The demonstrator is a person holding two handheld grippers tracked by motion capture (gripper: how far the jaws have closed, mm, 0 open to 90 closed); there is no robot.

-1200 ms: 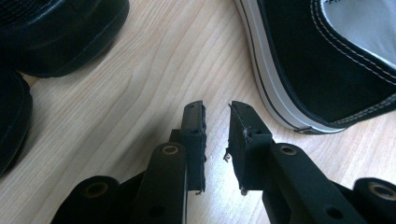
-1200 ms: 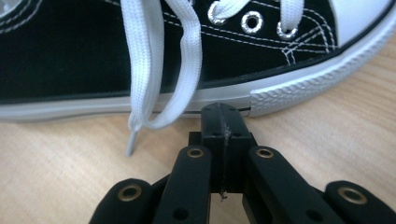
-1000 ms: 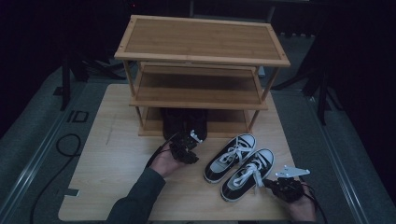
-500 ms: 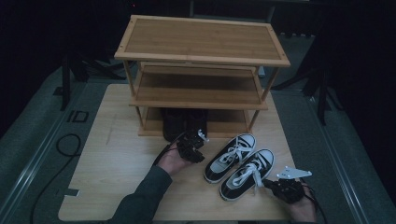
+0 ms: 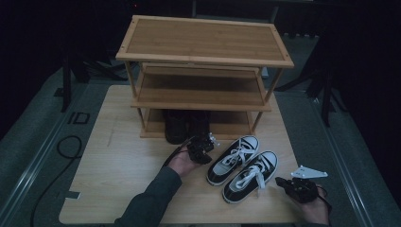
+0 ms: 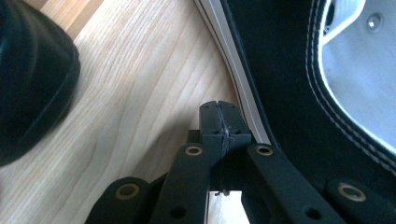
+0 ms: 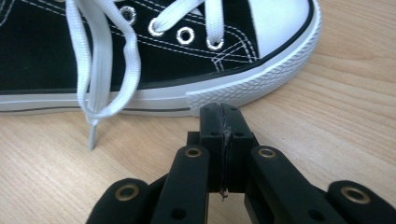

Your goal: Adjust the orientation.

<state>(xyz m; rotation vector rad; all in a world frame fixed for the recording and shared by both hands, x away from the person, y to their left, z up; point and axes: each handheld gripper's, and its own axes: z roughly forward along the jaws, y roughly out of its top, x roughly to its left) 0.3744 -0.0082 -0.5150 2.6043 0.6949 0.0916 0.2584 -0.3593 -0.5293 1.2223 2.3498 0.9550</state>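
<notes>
Sneakers (image 5: 242, 169), a black-and-white pair with white laces, lie side by side on the near right part of the desk (image 5: 113, 170), in front of a wooden shoe rack (image 5: 203, 75) whose bottom shelf holds dark boots (image 5: 187, 124). Just left of the pair, the left gripper (image 5: 202, 147) has just been closing; its jaws now meet with nothing between them, tips beside the heel of the left sneaker (image 6: 299, 88). Near the right sneaker's (image 7: 163, 51) toe, the right gripper (image 5: 283, 182) is closed and empty too.
</notes>
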